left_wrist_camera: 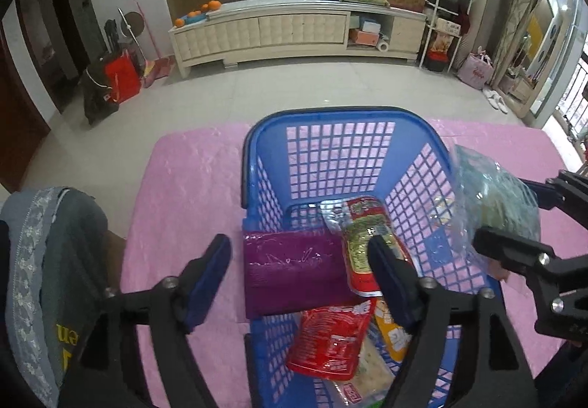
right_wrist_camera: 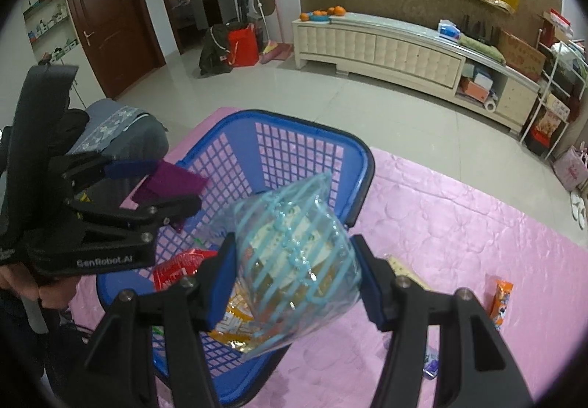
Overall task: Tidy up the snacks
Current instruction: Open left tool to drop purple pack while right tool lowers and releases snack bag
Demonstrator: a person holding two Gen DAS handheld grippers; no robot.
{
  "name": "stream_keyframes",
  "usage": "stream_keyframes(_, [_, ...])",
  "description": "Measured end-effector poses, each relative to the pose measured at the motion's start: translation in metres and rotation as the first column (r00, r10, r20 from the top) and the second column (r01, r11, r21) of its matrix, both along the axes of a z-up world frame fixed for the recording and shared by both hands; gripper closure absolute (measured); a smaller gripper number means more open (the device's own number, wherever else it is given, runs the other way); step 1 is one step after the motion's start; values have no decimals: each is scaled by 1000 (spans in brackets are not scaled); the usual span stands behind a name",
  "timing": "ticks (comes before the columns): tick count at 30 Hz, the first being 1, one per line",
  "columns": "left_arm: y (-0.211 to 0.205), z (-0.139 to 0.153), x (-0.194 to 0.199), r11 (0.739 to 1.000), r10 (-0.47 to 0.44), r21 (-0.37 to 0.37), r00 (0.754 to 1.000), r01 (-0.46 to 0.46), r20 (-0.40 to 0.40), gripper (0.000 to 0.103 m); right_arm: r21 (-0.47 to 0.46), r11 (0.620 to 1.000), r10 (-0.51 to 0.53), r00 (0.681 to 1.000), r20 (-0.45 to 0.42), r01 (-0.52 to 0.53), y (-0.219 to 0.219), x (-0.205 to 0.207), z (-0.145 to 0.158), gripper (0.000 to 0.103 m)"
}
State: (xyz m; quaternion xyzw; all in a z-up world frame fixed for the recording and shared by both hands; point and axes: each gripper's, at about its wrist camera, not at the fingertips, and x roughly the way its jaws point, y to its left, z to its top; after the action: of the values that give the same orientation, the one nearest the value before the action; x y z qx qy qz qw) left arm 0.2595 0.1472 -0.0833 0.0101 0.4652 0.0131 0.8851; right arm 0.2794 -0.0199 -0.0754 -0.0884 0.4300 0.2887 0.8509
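Note:
A blue plastic basket (left_wrist_camera: 323, 121) stands on the pink table cover and shows in the right wrist view too (right_wrist_camera: 294, 128). A purple packet (left_wrist_camera: 294, 272) lies across the basket's left rim, between the open fingers of my left gripper (left_wrist_camera: 299, 275), which do not press it. Red snack packs (left_wrist_camera: 330, 342) and others lie inside the basket. My right gripper (right_wrist_camera: 294, 279) is shut on a clear bag with light-blue stripes (right_wrist_camera: 297, 261), held above the basket's right side; the bag shows in the left view as well (left_wrist_camera: 496, 202).
An orange snack packet (right_wrist_camera: 499, 301) and a small purple wrapper (right_wrist_camera: 430, 365) lie on the pink cover (right_wrist_camera: 477, 224) to the right of the basket. A grey chair back (left_wrist_camera: 44, 261) stands at the table's left edge. A long cabinet (left_wrist_camera: 294, 29) stands across the floor.

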Motion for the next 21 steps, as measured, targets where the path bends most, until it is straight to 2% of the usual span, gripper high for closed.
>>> stream_keyframes(5, [11, 12, -12, 999, 24, -34, 1000, -23, 19, 23, -9, 1000, 4, 1000, 4, -4, 1, -3, 2, 39])
stream_keyframes(15, [25, 44, -50, 999, 42, -34, 996, -39, 75, 23, 31, 999, -4, 1000, 2, 4, 6, -17, 22, 39])
stream_keyframes(21, [30, 41, -73, 998, 61, -34, 997, -60, 56, 23, 48, 998, 43, 999, 10, -43, 21, -32, 29, 39])
